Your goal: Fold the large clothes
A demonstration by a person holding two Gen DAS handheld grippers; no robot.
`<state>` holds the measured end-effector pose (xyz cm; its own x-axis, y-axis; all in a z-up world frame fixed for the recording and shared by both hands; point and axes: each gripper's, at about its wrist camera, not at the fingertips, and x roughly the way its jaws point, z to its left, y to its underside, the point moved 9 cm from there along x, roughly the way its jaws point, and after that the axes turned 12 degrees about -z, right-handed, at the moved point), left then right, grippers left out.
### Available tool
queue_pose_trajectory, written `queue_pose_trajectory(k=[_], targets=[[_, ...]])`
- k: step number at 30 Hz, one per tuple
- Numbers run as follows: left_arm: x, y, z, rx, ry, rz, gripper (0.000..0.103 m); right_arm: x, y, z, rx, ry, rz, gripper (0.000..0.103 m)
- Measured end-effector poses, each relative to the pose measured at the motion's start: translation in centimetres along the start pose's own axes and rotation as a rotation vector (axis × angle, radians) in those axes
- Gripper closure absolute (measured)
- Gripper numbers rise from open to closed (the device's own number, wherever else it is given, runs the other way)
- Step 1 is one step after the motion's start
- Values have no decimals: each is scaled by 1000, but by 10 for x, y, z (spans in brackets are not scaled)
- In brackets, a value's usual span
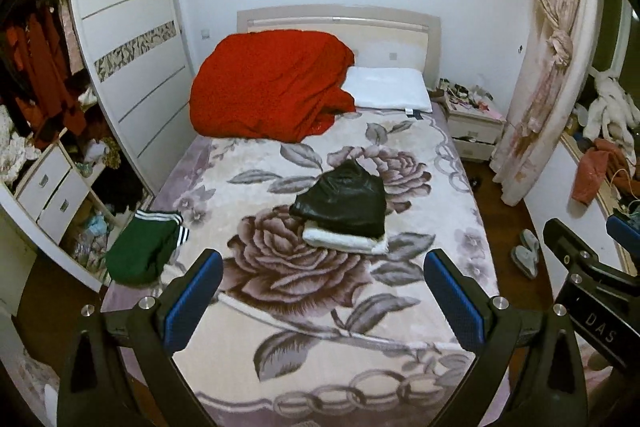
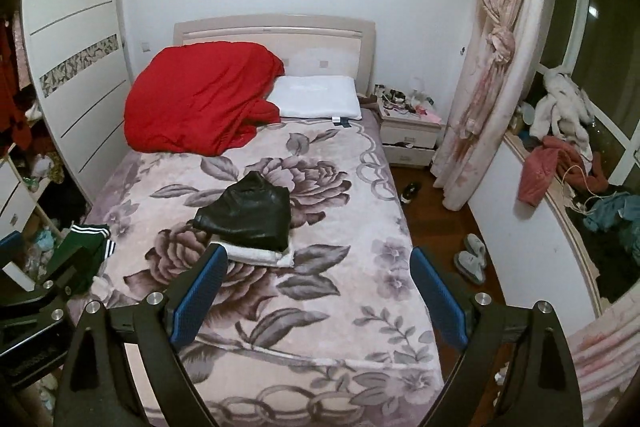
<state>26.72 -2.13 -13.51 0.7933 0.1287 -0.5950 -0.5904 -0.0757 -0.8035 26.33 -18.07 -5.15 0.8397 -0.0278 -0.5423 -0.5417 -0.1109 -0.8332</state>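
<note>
A folded black garment [image 1: 344, 203] lies on a folded white one [image 1: 344, 241] in the middle of the bed [image 1: 280, 347]; the stack shows in the right wrist view too, black [image 2: 248, 213] on white [image 2: 260, 255]. A green garment with white stripes [image 1: 144, 247] lies crumpled at the bed's left edge, also seen in the right wrist view [image 2: 86, 247]. My left gripper [image 1: 324, 263] is open and empty, held above the bed's foot end. My right gripper [image 2: 316, 255] is open and empty beside it, to the right.
A red quilt [image 1: 272, 87] and a white pillow [image 1: 388, 89] lie at the head of the bed. An open wardrobe [image 1: 120, 67] stands left. A nightstand [image 2: 410, 131], a tied curtain [image 2: 492, 67], slippers [image 2: 472, 263] on the floor and a cluttered window ledge [image 2: 560, 155] are on the right.
</note>
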Motion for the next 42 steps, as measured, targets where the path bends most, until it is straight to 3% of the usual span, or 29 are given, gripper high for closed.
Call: queue_pose_trajectory(k=[6,15,42], targets=[[-20,1,-4,10,1,-15,0,-30,-6,-10,0,4,-13,9],[-35,-1,-5,7,-20,-66,0,-45,-15,-17,-1,6,-43,8],[-43,-3,8,-23,-40,-98,0,-36,-34,-11,-18,-39,-50,7]])
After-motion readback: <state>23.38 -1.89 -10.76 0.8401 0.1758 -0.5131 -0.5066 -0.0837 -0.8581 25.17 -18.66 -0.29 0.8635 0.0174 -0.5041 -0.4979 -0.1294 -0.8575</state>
